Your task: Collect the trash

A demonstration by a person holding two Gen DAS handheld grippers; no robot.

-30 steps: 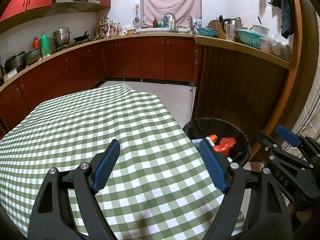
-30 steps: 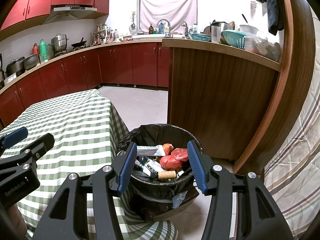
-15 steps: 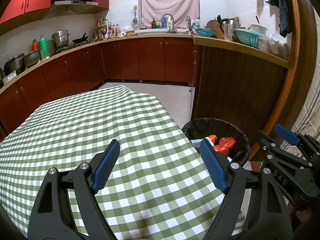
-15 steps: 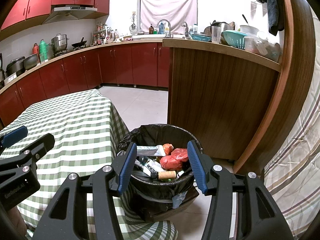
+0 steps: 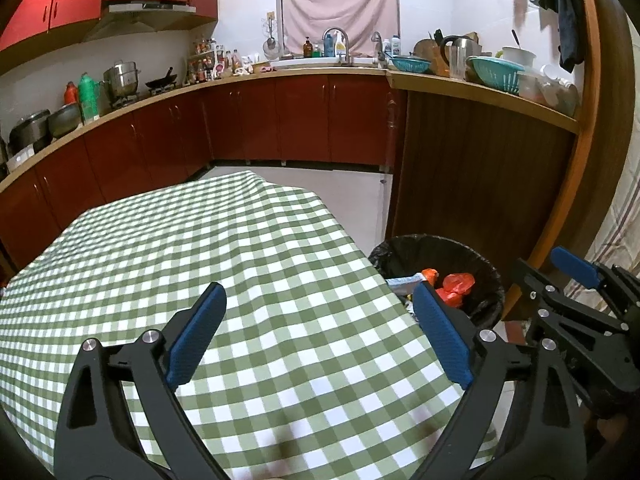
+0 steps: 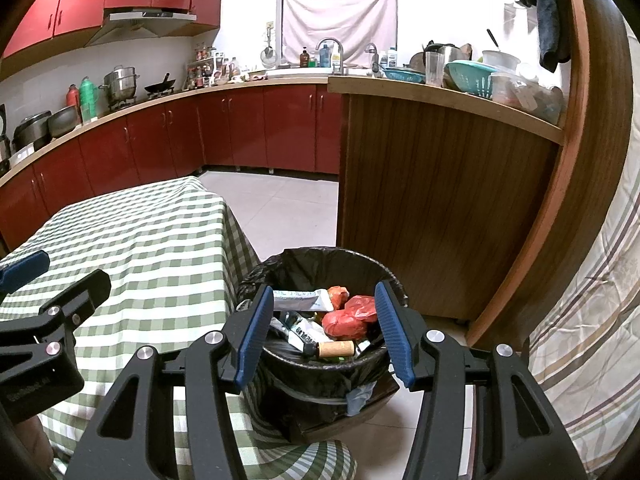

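Green-checked tablecloth [image 5: 248, 264], red kitchen cabinets [image 5: 304, 120]

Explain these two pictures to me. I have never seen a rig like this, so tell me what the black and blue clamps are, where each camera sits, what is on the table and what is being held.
There is no robot here. A person holds a two-finger clamp in each hand, and each clamp carries a wide-angle camera that looks forward along its fingers.

The left camera shows the left gripper over the green checked tablecloth; the visible cloth has nothing on it. Its jaws are opening with nothing between them.

The right camera shows the right gripper above the trash bin, lined with a black bag, beside the table. Its jaws stand apart and hold nothing. Inside the bin lie a red plastic bag, a tube and a cork.
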